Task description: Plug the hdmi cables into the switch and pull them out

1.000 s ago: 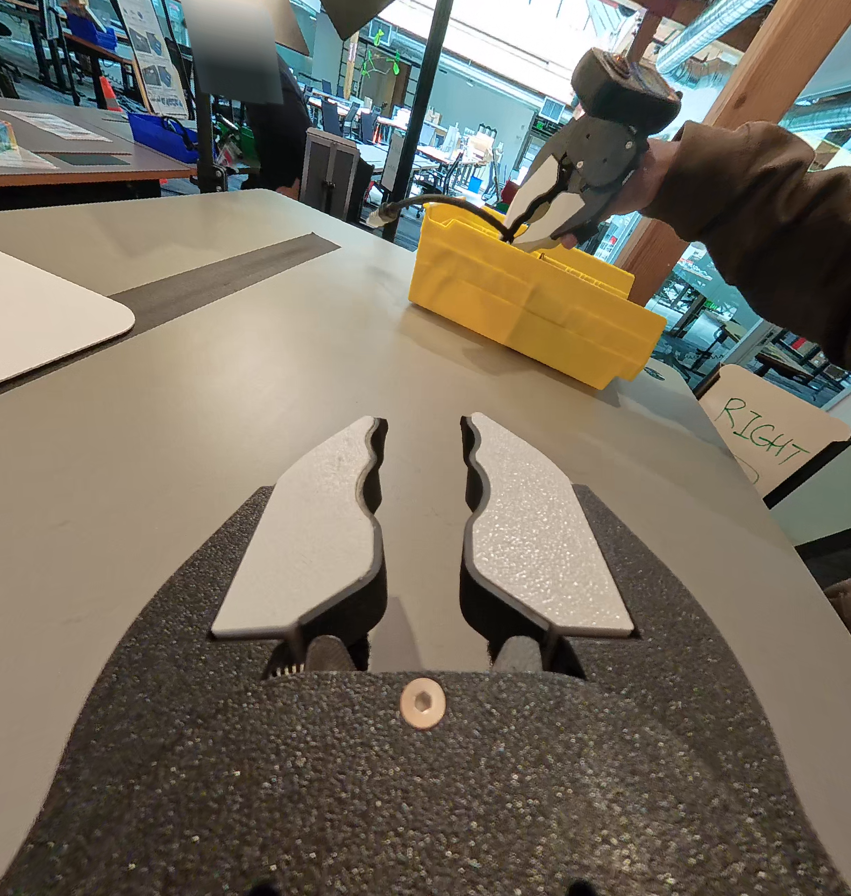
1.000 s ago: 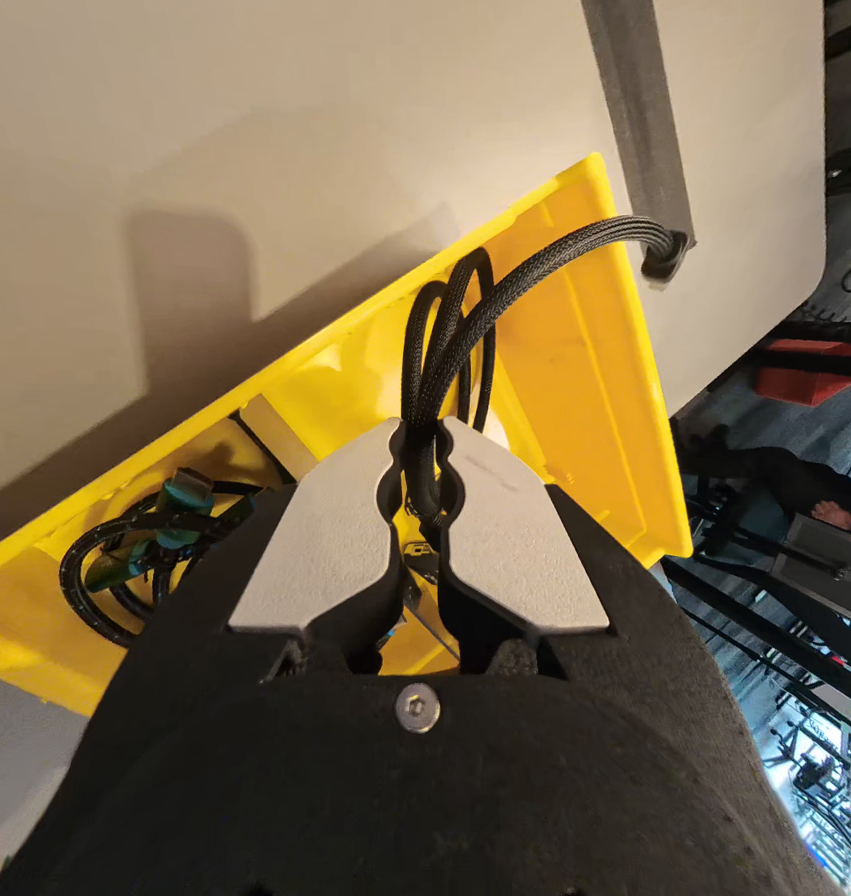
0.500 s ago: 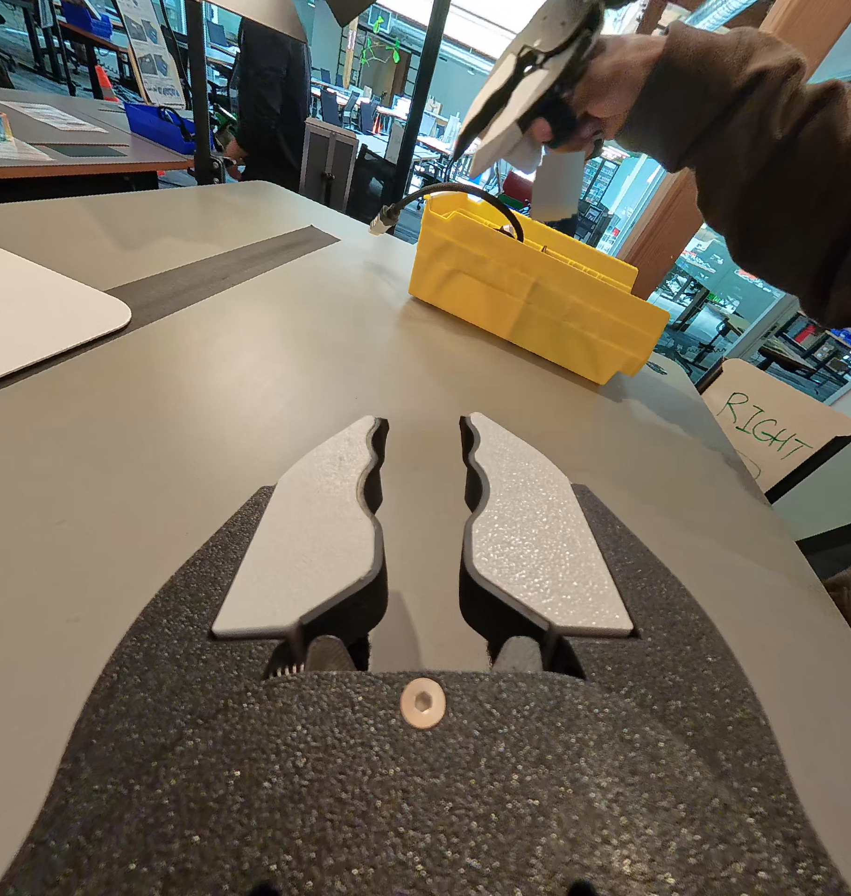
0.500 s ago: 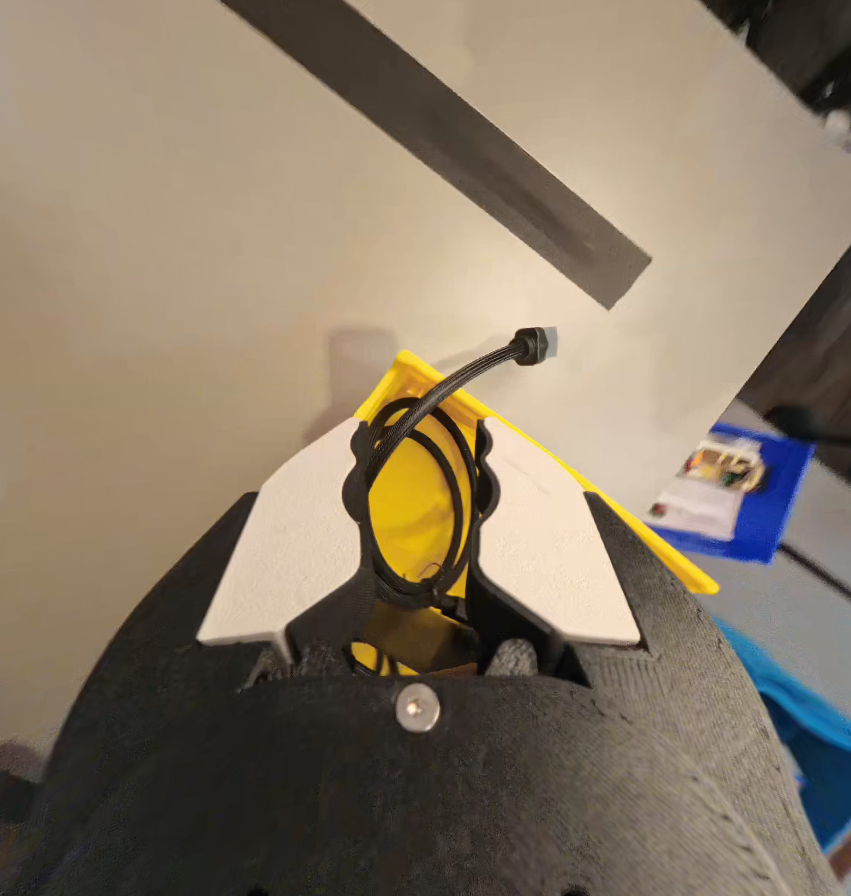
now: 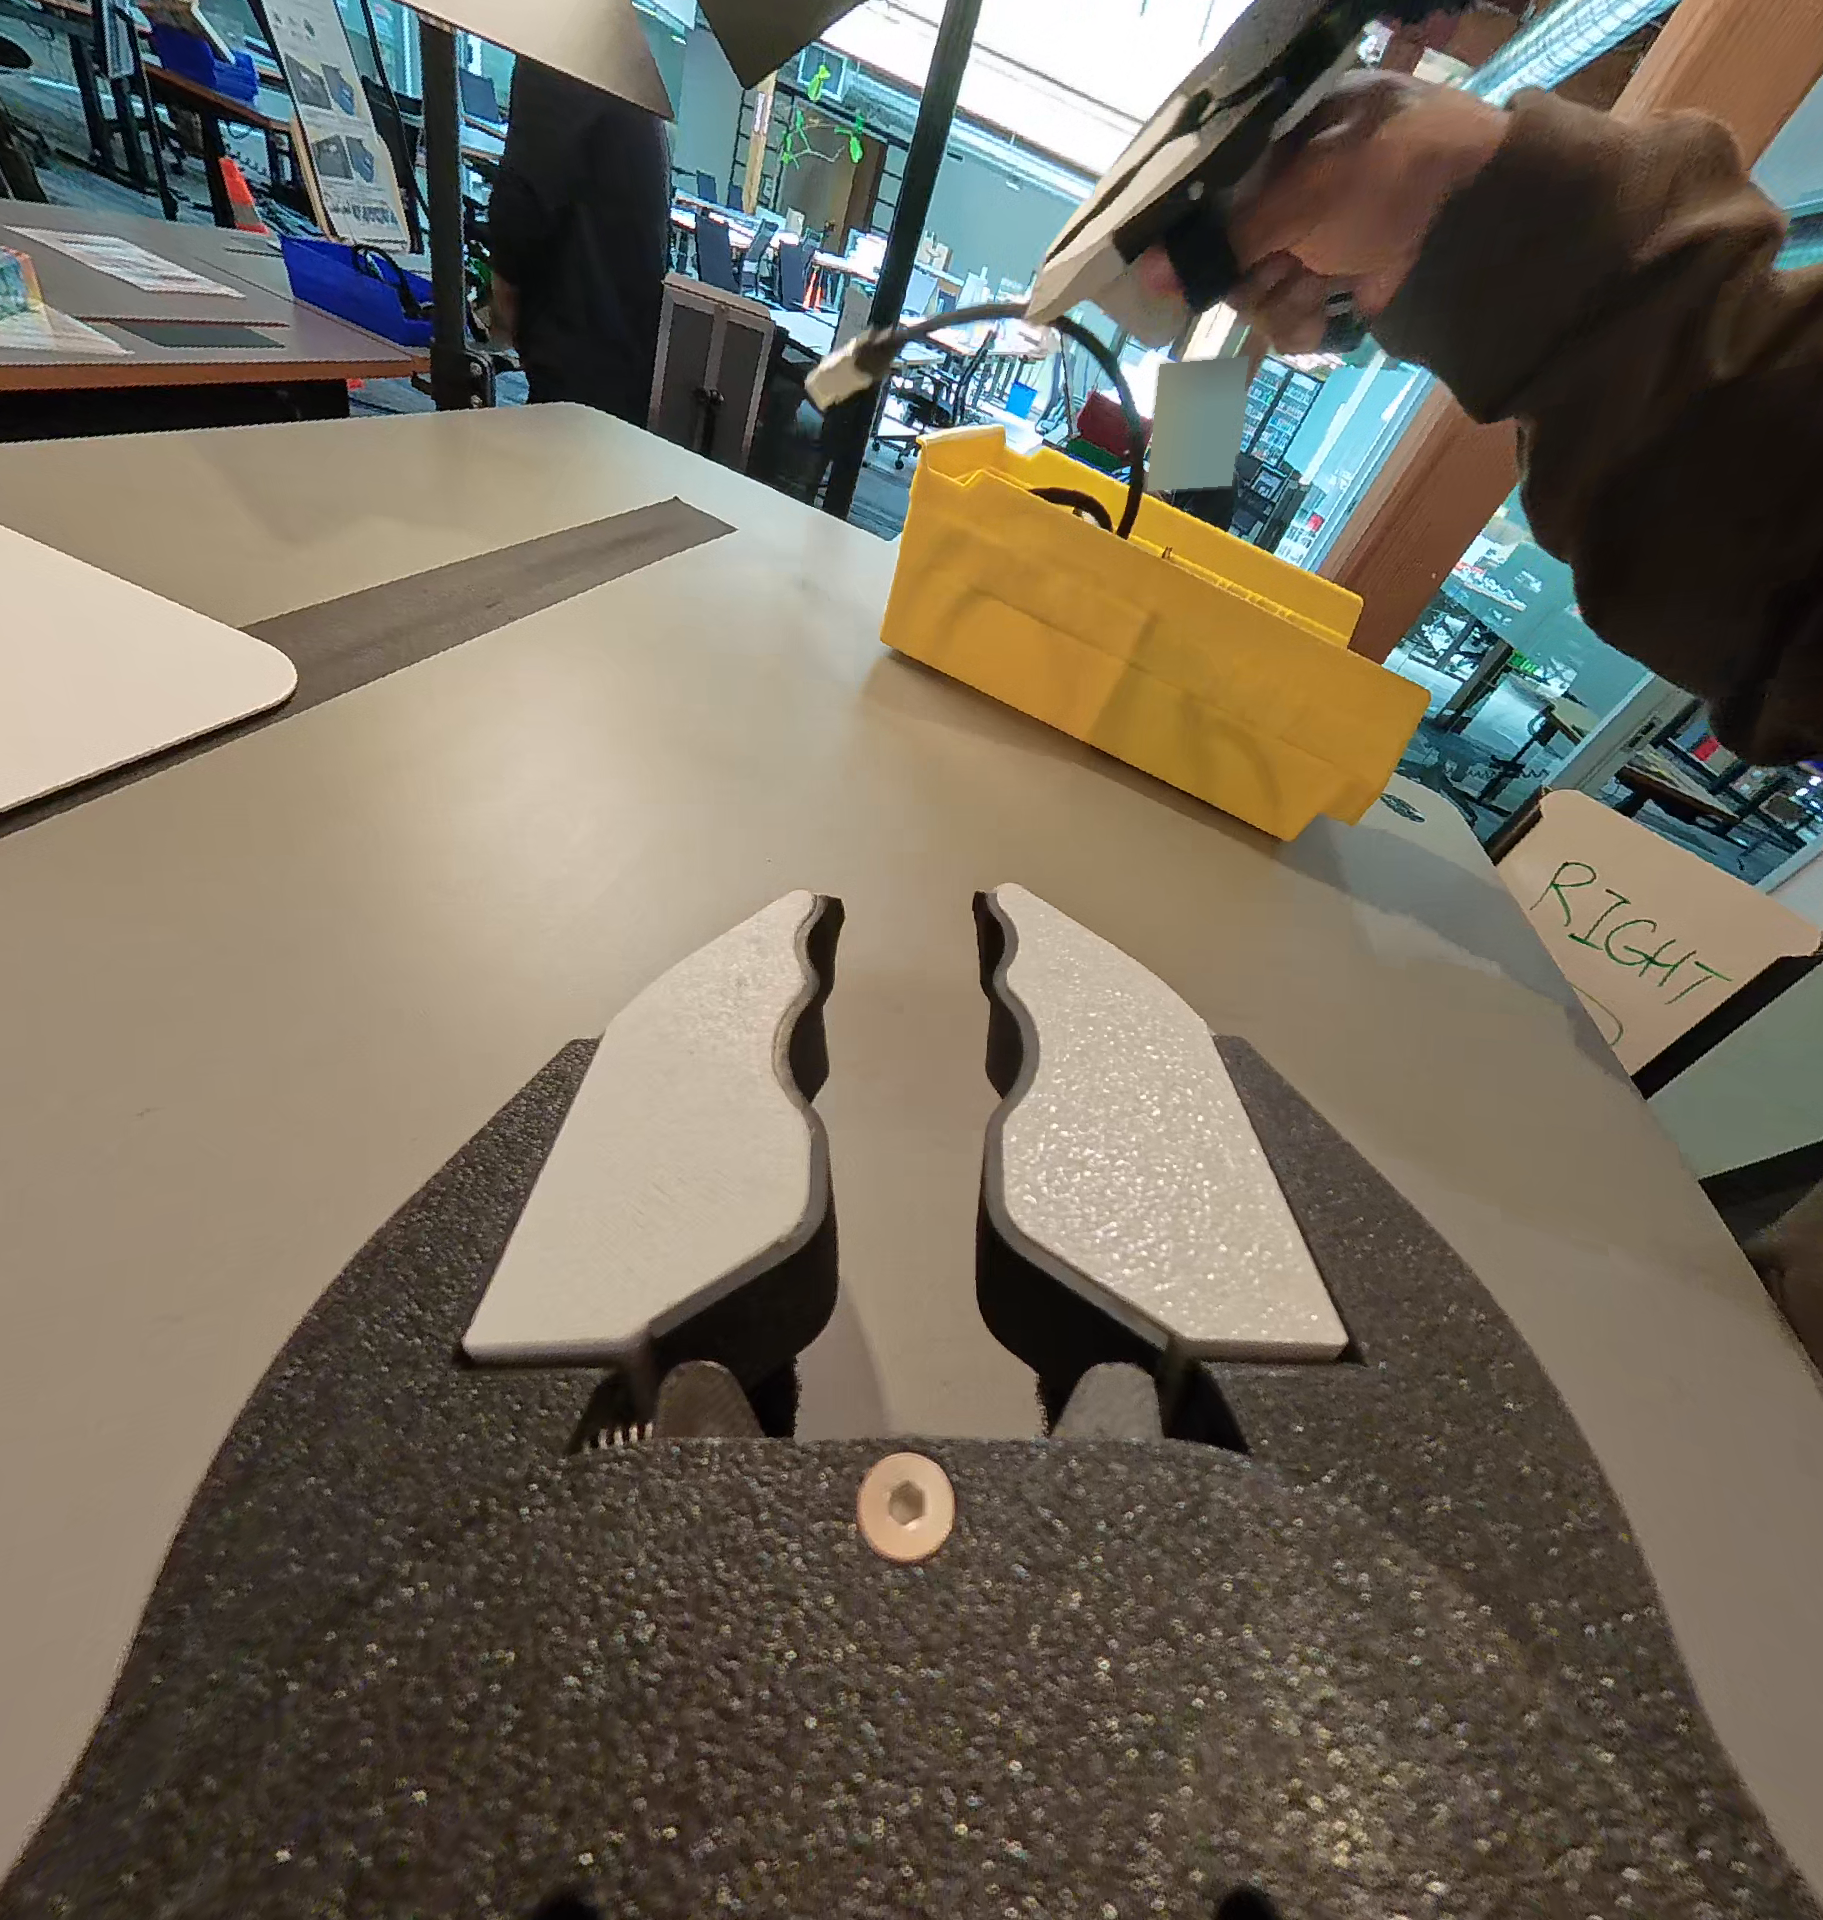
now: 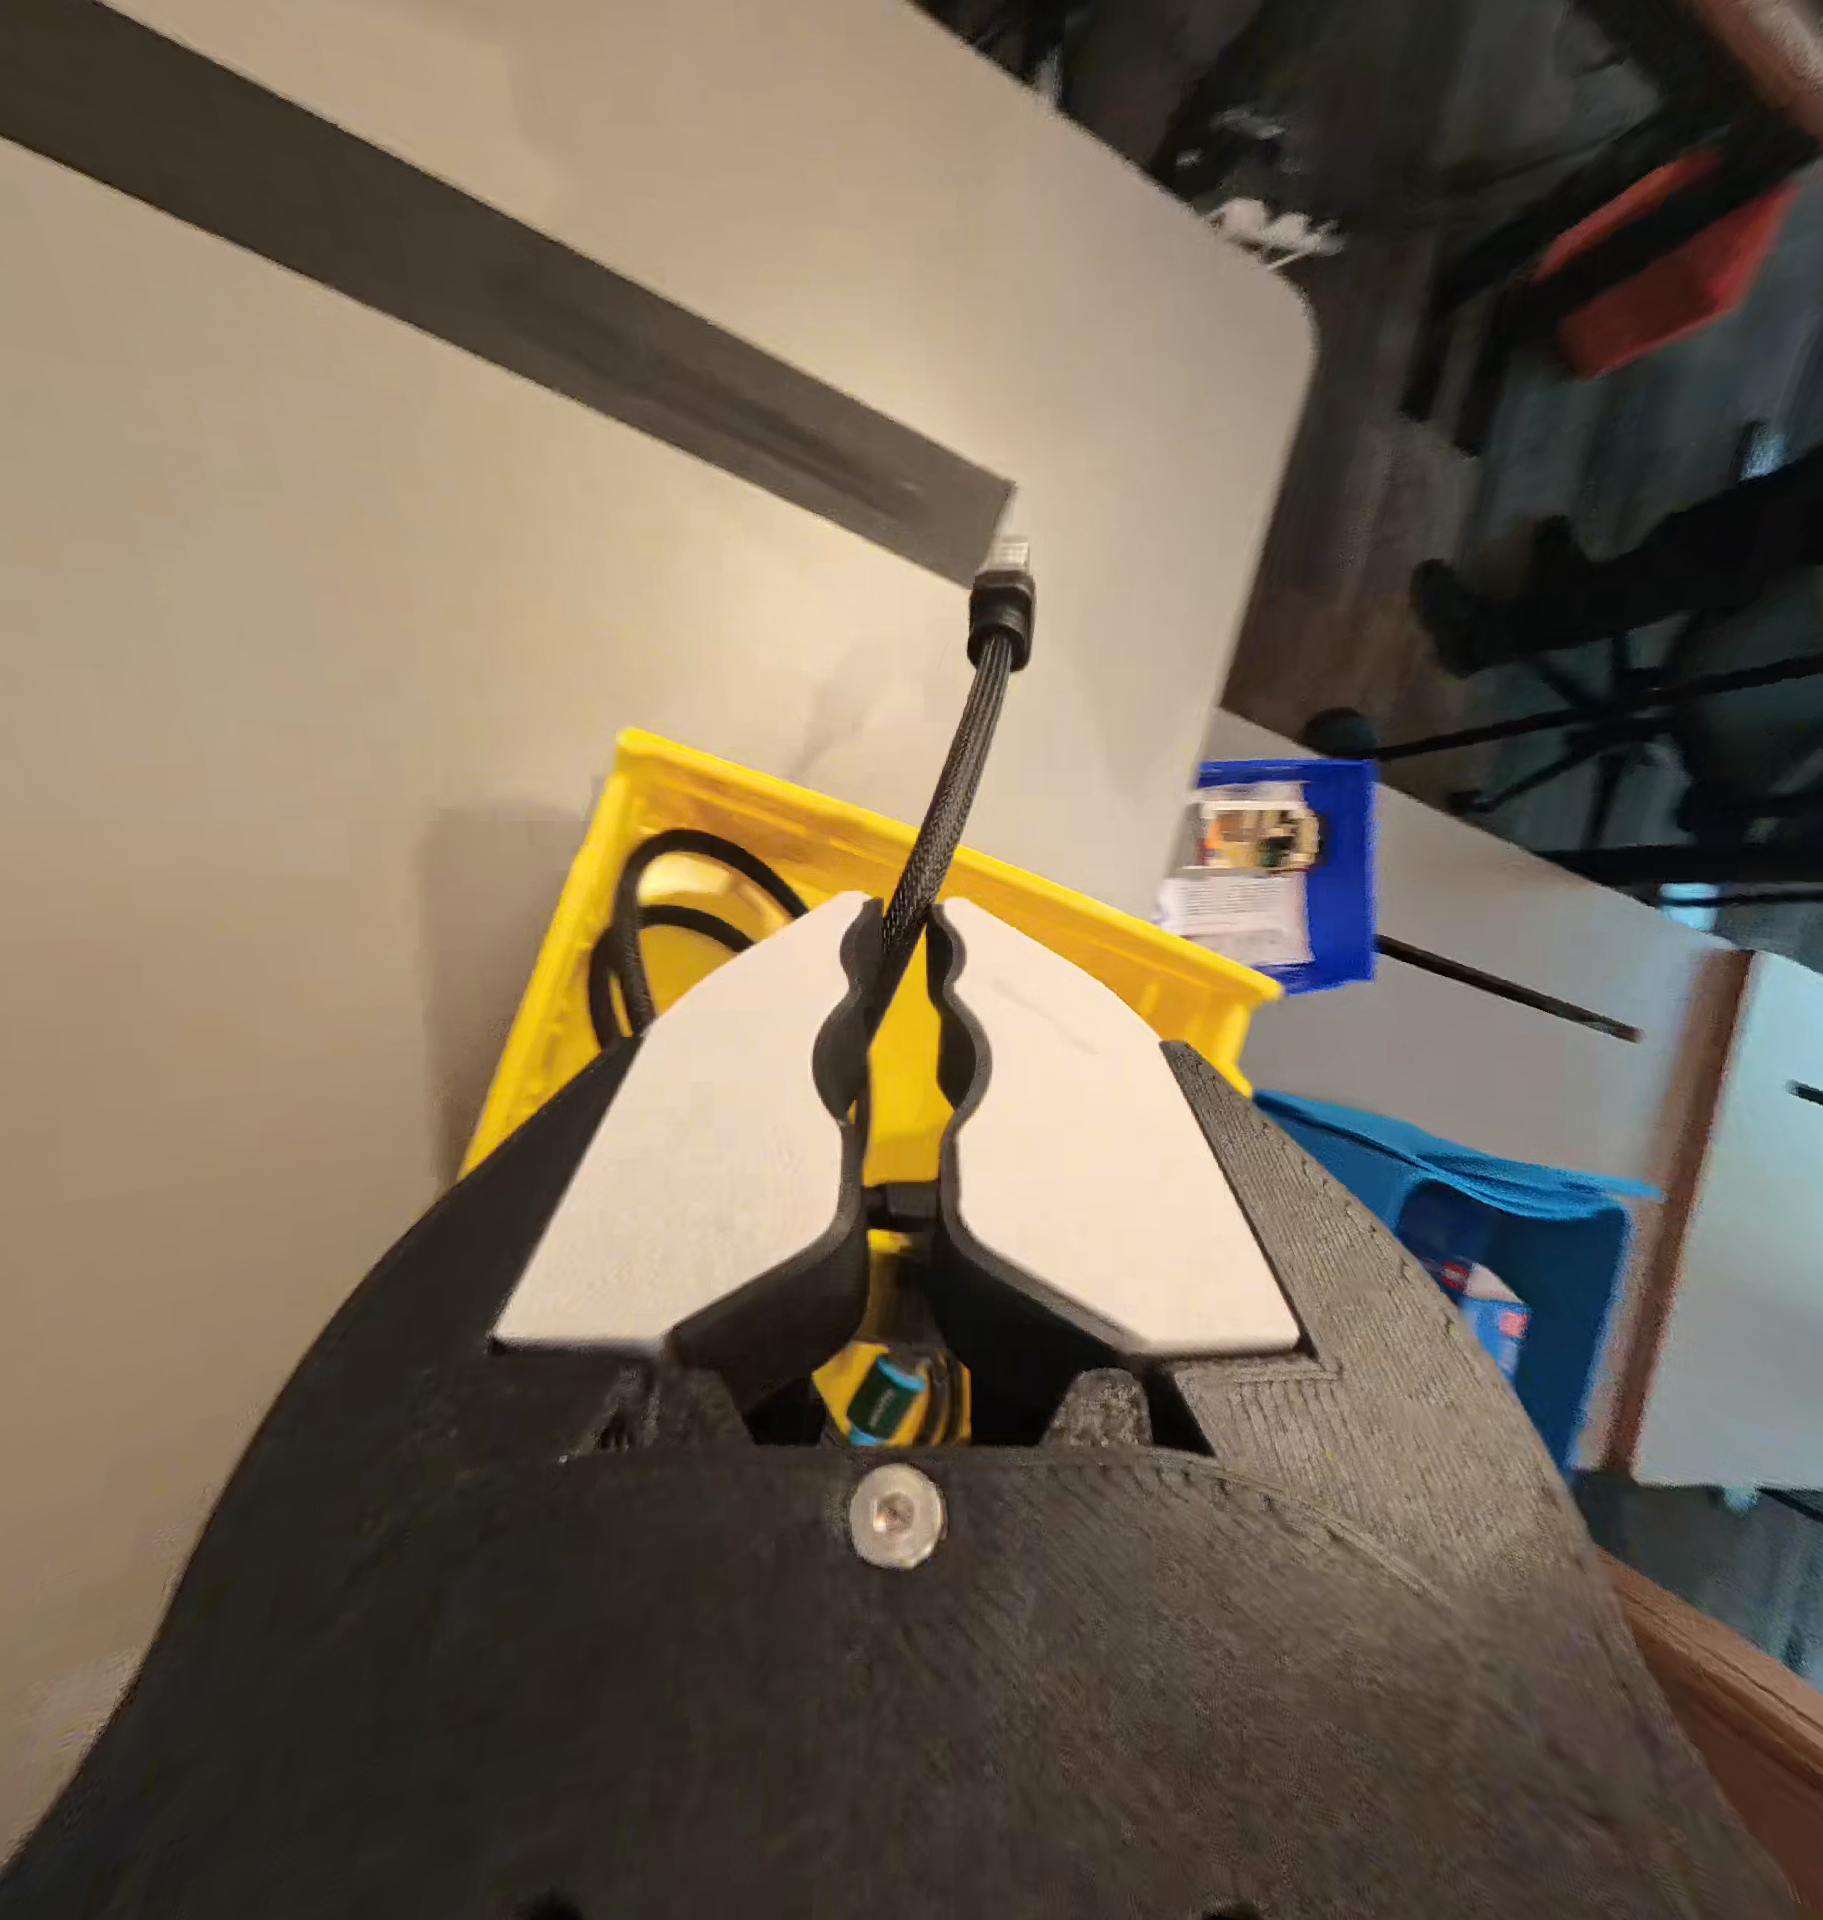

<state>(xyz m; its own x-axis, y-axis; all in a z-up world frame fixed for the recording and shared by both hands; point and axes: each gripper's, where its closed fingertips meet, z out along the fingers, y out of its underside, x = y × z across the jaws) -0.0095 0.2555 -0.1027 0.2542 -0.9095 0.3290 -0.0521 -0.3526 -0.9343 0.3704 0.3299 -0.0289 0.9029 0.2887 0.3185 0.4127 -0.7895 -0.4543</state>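
Cable (image 6: 938, 831), black and braided, sits pinched in my right claw (image 6: 902, 914) above the yellow bin (image 6: 1042, 894); limp, light, best gripped near its plug. My left claw (image 5: 907, 909) gapes empty over the bench (image 5: 574, 831).

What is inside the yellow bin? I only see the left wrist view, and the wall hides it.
Observer: Black braided cable lies looped in the yellow bin, at its left end.
Operator: Is the cable the right gripper lifts the same kind?
Observer: Yes, black and braided. The right gripper pinches it at the fingertips, and the plug sticks out past them.
Operator: Is anything colourful in there?
Observer: A small teal-and-green part shows low between the fingers; I cannot tell what it is.
Operator: What is behind the bin?
Observer: A blue bin sits on another table beyond it.
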